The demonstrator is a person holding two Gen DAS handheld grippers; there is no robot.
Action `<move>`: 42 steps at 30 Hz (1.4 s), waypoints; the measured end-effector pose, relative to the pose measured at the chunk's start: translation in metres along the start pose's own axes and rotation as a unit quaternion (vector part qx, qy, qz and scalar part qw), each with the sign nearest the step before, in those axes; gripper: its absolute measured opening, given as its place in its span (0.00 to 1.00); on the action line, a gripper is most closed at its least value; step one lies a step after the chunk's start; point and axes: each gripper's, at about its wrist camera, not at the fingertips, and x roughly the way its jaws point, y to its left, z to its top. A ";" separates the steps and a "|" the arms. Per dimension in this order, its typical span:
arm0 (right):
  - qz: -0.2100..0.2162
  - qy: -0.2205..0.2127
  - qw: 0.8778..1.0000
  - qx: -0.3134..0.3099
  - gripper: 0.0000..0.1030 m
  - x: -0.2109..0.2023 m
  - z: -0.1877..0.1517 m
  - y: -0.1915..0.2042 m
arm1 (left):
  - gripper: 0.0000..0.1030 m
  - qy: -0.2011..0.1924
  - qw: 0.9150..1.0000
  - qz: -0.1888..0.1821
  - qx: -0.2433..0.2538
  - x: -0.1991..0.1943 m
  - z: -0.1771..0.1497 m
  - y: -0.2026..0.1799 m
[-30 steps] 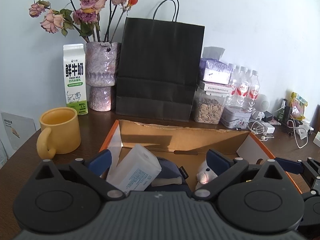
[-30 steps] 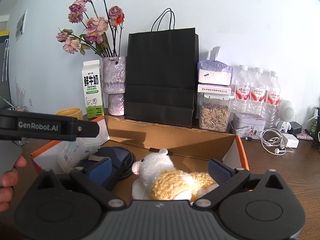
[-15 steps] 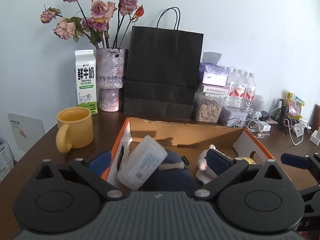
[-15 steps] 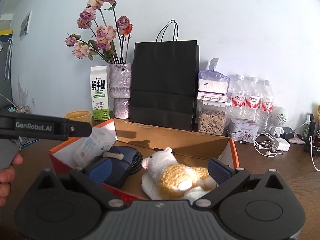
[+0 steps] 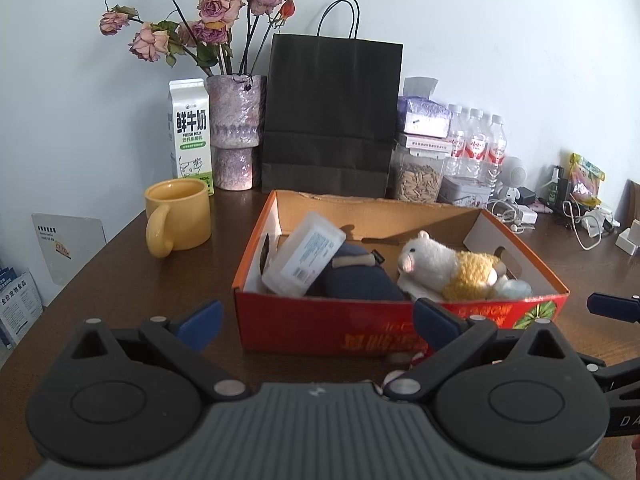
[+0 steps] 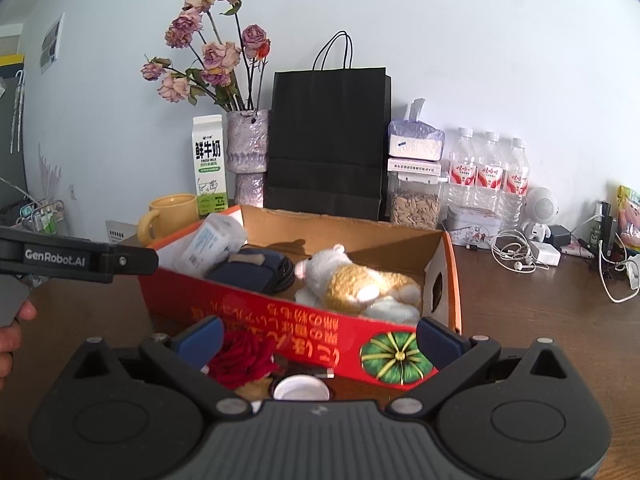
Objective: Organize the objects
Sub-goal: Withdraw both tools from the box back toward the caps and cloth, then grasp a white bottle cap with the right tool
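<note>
Cardboard box (image 5: 320, 330) sits mid-surface (image 5: 120, 280), red printed front with a green pumpkin graphic (image 6: 396, 356) and upside-down writing I can't read, plain brown corrugated inside with orange rims. It holds a frosted plastic case (image 5: 306, 258) with a label too small to make out, leaning tilted on a dark navy fabric pouch (image 5: 356, 280), plus a fuzzy white plush lamb (image 5: 444, 268) in a knitted yellow sweater lying on its side.

My left hand-held gripper (image 5: 316, 322) hangs in front of the box, blue pads spread wide, nothing between them. My right hand-held gripper (image 6: 320, 338) is likewise released, and just under it lie a red fabric rose (image 6: 244, 360) and a white round cap (image 6: 302, 390), touching neither pad.

Behind the box: glossy yellow mug (image 5: 180, 216), milk carton (image 5: 190, 136) reading "FRESH MILK", textured lilac vase (image 5: 236, 132) of dried roses, matte black paper bag (image 5: 332, 116). The left gripper's arm reads "GenRobot.AI" in the right view.
</note>
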 end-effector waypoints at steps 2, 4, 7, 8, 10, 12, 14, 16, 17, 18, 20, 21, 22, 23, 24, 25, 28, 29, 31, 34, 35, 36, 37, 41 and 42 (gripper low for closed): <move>0.000 0.006 1.000 -0.001 1.00 -0.005 -0.005 0.003 | 1.00 0.005 1.000 0.000 0.001 -0.005 -0.005 0.001; 0.000 0.014 1.000 0.000 1.00 -0.009 -0.009 0.006 | 1.00 0.009 1.000 0.000 0.003 -0.010 -0.011 0.002; 0.003 0.030 1.000 -0.001 1.00 -0.014 -0.017 0.012 | 1.00 0.016 1.000 -0.003 0.007 -0.016 -0.018 0.003; 0.004 0.035 0.999 -0.001 1.00 -0.015 -0.020 0.013 | 1.00 0.018 1.000 -0.005 0.008 -0.018 -0.020 0.004; 0.008 0.044 0.999 -0.002 1.00 -0.016 -0.026 0.017 | 1.00 0.023 1.000 -0.006 0.010 -0.022 -0.026 0.005; 0.010 0.050 0.999 -0.001 1.00 -0.016 -0.031 0.019 | 1.00 0.027 1.000 -0.007 0.011 -0.025 -0.031 0.006; 0.012 0.055 0.998 0.000 1.00 -0.014 -0.035 0.020 | 1.00 0.031 0.999 -0.007 0.010 -0.026 -0.036 0.009; 0.015 0.062 0.998 -0.001 1.00 -0.010 -0.037 0.022 | 1.00 0.038 0.999 -0.005 0.008 -0.026 -0.041 0.012; 0.015 0.064 0.998 -0.003 1.00 -0.008 -0.039 0.024 | 1.00 0.041 0.999 -0.005 0.008 -0.026 -0.043 0.013; 0.014 0.067 0.998 -0.005 0.99 -0.006 -0.039 0.025 | 1.00 0.044 0.999 -0.004 0.007 -0.025 -0.045 0.014; 0.018 0.072 0.997 -0.006 0.92 0.000 -0.041 0.026 | 1.00 0.048 0.999 -0.004 0.005 -0.024 -0.047 0.016; 0.019 0.075 0.997 -0.006 0.86 0.003 -0.041 0.027 | 1.00 0.049 0.999 -0.003 0.004 -0.023 -0.048 0.017; 0.019 0.078 0.997 -0.007 0.83 0.006 -0.041 0.027 | 1.00 0.051 0.999 -0.002 0.003 -0.022 -0.049 0.018; 0.020 0.081 0.996 -0.008 0.80 0.009 -0.041 0.028 | 1.00 0.052 0.999 -0.002 0.002 -0.022 -0.049 0.019; 0.021 0.083 0.996 -0.009 0.76 0.012 -0.041 0.028 | 1.00 0.053 0.999 -0.002 0.002 -0.021 -0.050 0.019; 0.022 0.086 0.996 -0.009 0.74 0.014 -0.041 0.029 | 1.00 0.054 0.999 -0.002 0.002 -0.021 -0.050 0.020; 0.022 0.093 0.995 -0.013 0.62 0.022 -0.041 0.031 | 1.00 0.056 0.998 -0.002 0.000 -0.020 -0.051 0.021; 0.023 0.094 0.995 -0.012 0.58 0.024 -0.041 0.031 | 1.00 0.057 0.998 -0.002 0.000 -0.019 -0.051 0.021; 0.024 0.092 0.995 -0.011 0.53 0.026 -0.041 0.031 | 1.00 0.059 0.998 -0.002 0.000 -0.018 -0.052 0.021; 0.028 0.096 0.995 -0.011 0.38 0.030 -0.042 0.032 | 1.00 0.062 0.998 -0.003 0.000 -0.016 -0.053 0.021; 0.029 0.096 0.995 -0.011 0.38 0.030 -0.042 0.032 | 1.00 0.063 0.998 -0.004 0.000 -0.015 -0.053 0.021; 0.030 0.095 0.995 -0.010 0.38 0.030 -0.042 0.031 | 1.00 0.064 0.998 -0.004 0.000 -0.014 -0.054 0.021; 0.033 0.093 0.995 -0.009 0.38 0.029 -0.042 0.031 | 1.00 0.065 0.998 -0.004 0.000 -0.014 -0.054 0.020; 0.036 0.081 0.996 -0.007 0.38 0.026 -0.042 0.031 | 1.00 0.071 0.997 -0.001 0.002 -0.009 -0.056 0.020; 0.035 0.077 0.996 -0.006 0.38 0.026 -0.042 0.030 | 1.00 0.072 0.997 0.000 0.004 -0.007 -0.057 0.020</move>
